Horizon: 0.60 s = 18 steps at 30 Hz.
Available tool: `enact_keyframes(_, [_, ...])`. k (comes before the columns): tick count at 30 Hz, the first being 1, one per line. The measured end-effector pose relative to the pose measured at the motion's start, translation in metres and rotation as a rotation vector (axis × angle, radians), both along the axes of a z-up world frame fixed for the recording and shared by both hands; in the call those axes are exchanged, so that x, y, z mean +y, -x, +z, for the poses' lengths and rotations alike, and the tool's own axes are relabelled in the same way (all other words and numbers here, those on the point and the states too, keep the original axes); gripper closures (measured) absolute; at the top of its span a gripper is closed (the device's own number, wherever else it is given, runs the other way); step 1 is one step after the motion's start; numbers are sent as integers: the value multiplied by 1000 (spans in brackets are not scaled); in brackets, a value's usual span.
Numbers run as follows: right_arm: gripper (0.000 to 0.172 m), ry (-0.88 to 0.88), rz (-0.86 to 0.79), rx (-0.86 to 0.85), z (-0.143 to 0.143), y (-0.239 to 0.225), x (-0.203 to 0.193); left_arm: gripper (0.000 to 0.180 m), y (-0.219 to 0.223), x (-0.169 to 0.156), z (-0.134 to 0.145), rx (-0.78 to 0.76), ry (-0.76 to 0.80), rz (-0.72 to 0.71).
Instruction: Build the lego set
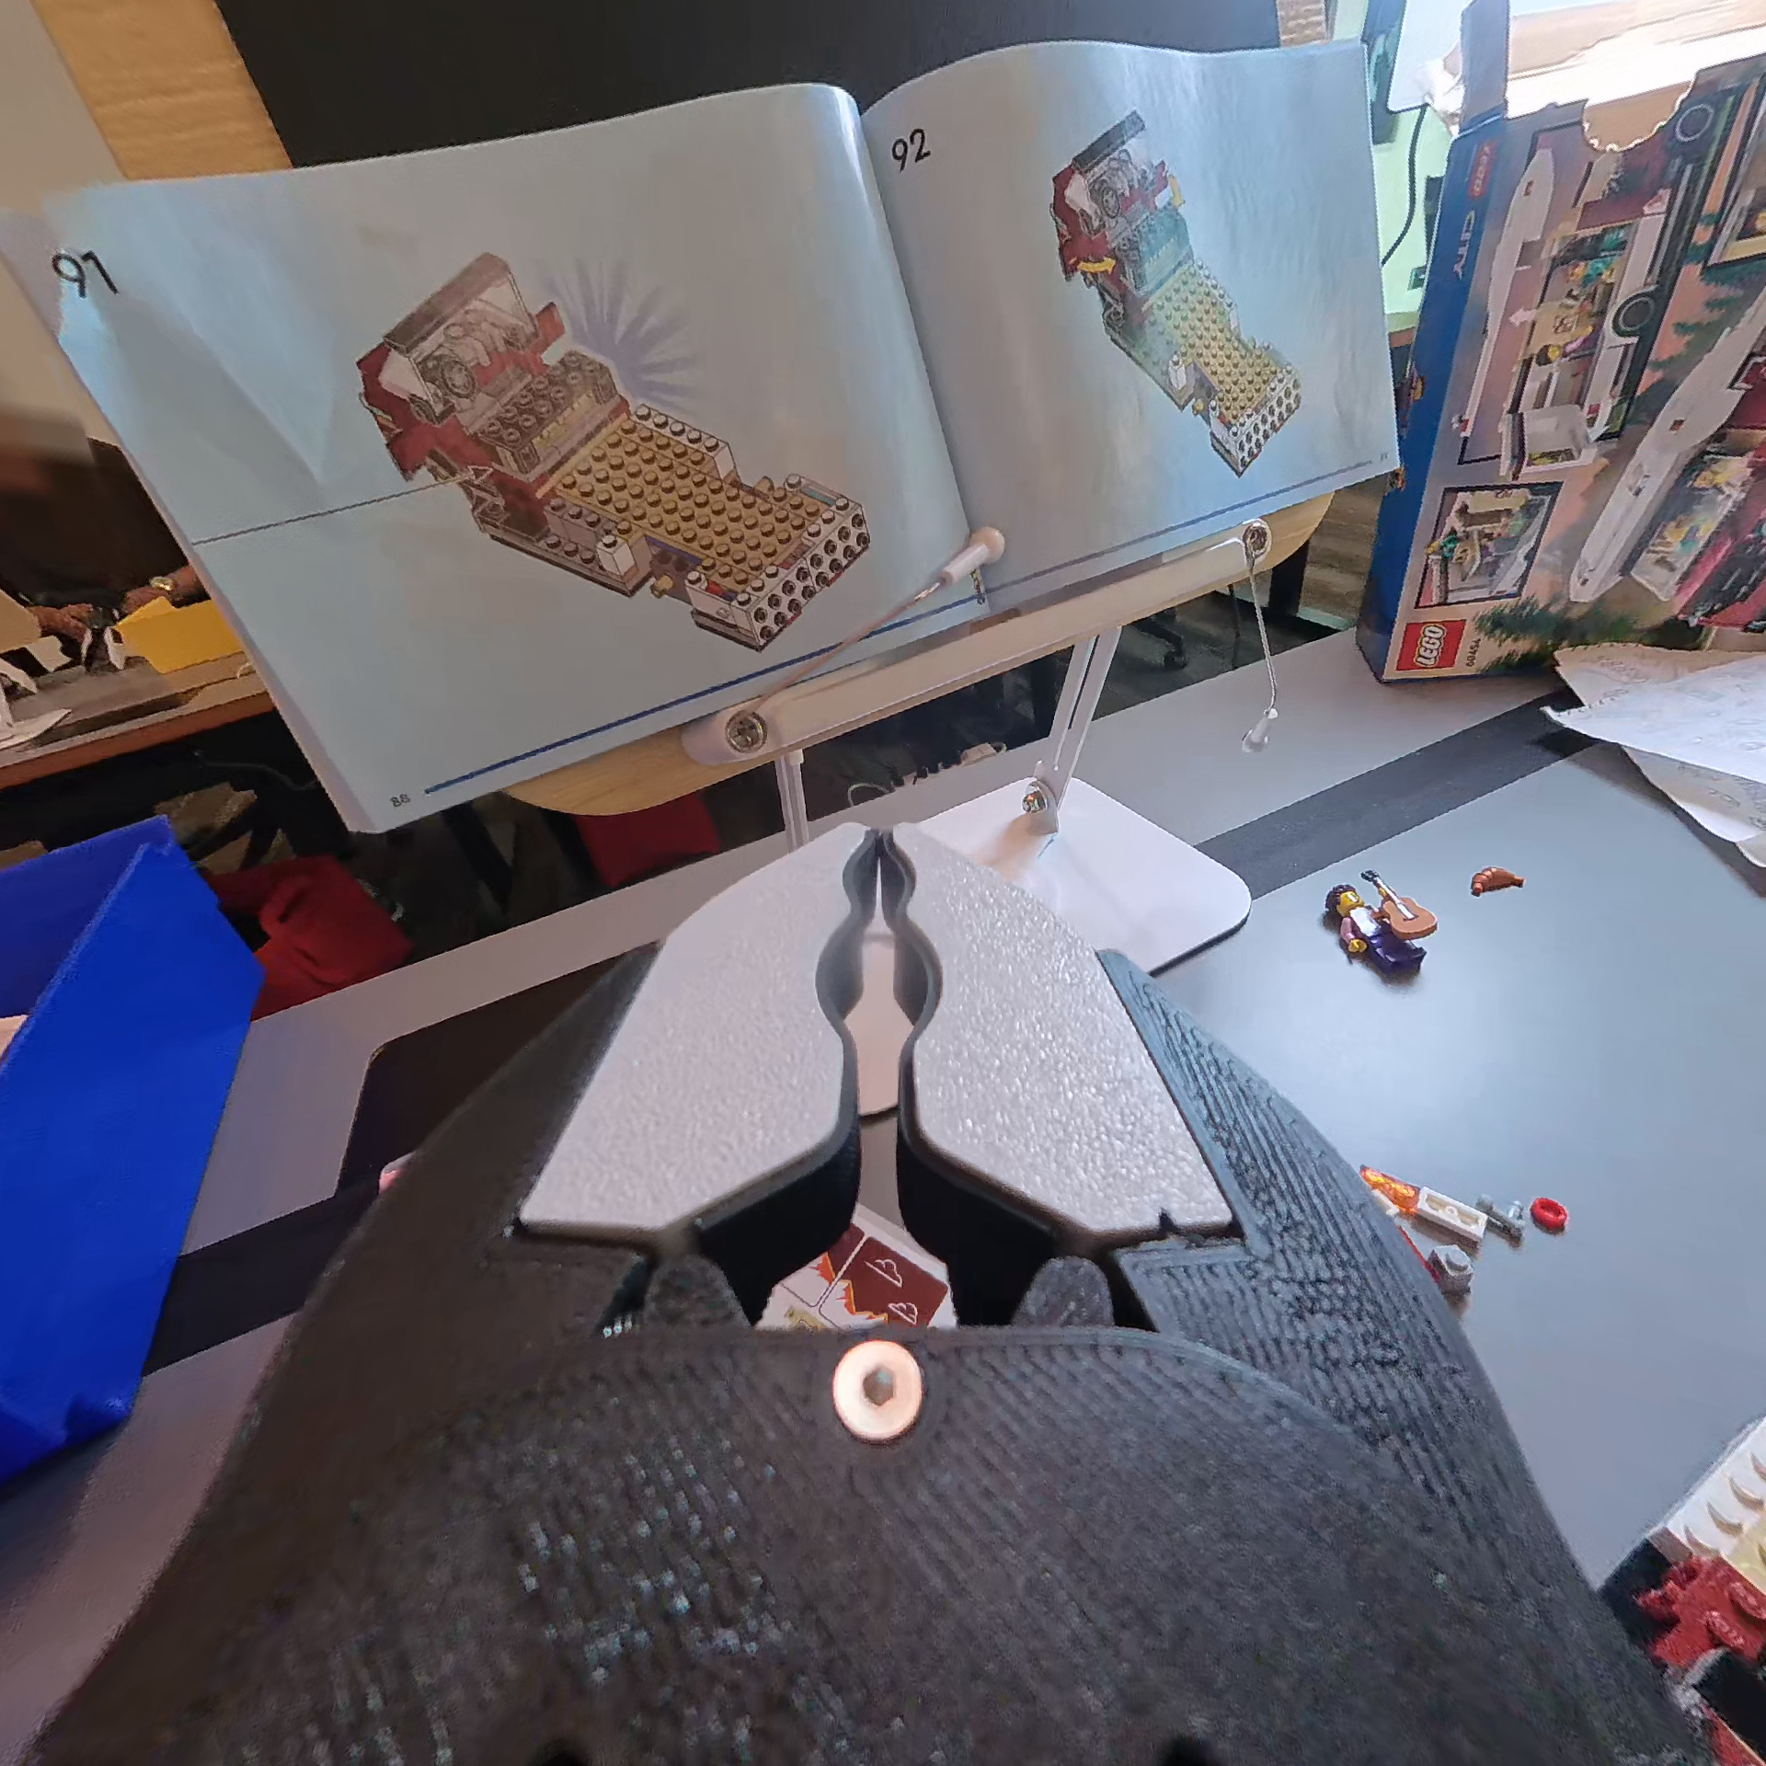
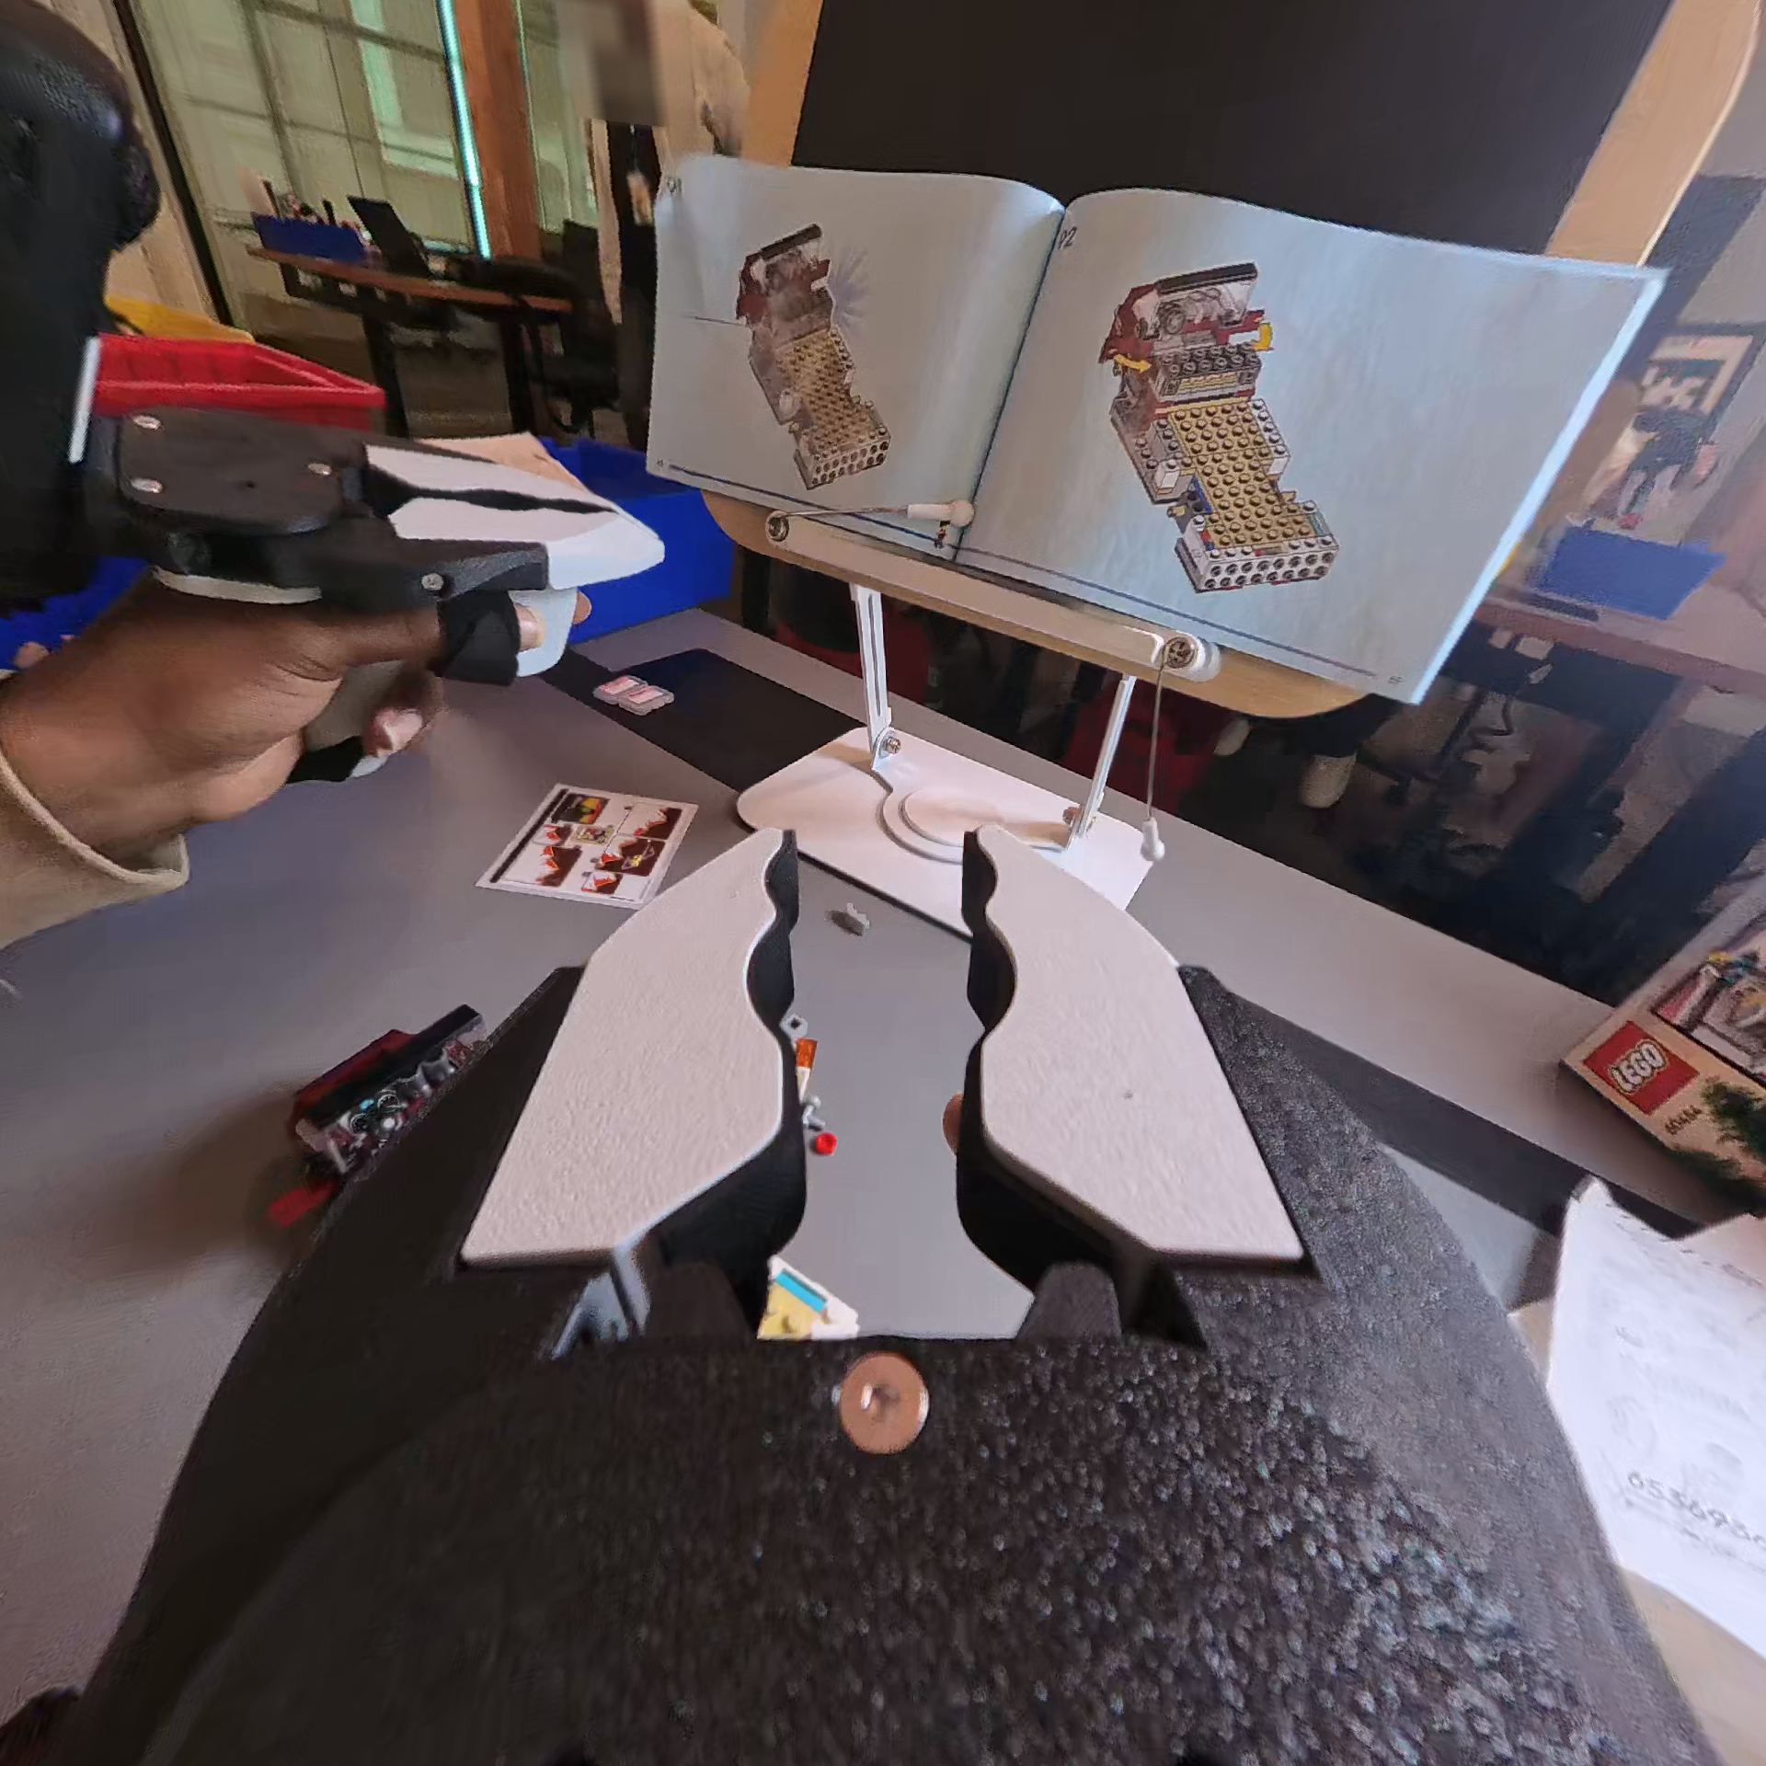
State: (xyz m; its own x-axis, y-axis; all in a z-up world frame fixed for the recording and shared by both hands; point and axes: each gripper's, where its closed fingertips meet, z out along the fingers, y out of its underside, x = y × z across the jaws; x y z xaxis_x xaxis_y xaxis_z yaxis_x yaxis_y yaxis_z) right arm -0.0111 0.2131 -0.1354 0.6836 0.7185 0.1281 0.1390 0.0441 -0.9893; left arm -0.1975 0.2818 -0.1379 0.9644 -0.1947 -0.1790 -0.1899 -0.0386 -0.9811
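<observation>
An instruction booklet (image 2: pixel 1099 382) was propped open on a white stand (image 2: pixel 956 803), facing both tongs. Before the stand, the left tongs (image 1: pixel 877 841) were closed on nothing; the right tongs (image 2: pixel 874 860) gaped empty above a small grey piece (image 2: pixel 849 919).

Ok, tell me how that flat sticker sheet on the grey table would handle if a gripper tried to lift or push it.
The sticker sheet looks thin and lies flush on the table, so an edge is probably hard to catch. It would likely flop when lifted by a corner. Being light and flat, a push should slide it rather than tip it.
</observation>
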Motion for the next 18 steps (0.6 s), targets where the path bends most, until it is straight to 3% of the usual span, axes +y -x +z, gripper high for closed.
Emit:
enact_keyframes(6, [139, -103, 33, 10, 15, -5, -6, 180, 2, -5, 16, -24, -123, 33])
enact_keyframes(18, [139, -106, 48, -19, -7, -5, -5, 180, -28, -27, 34, -101, -176, -36])
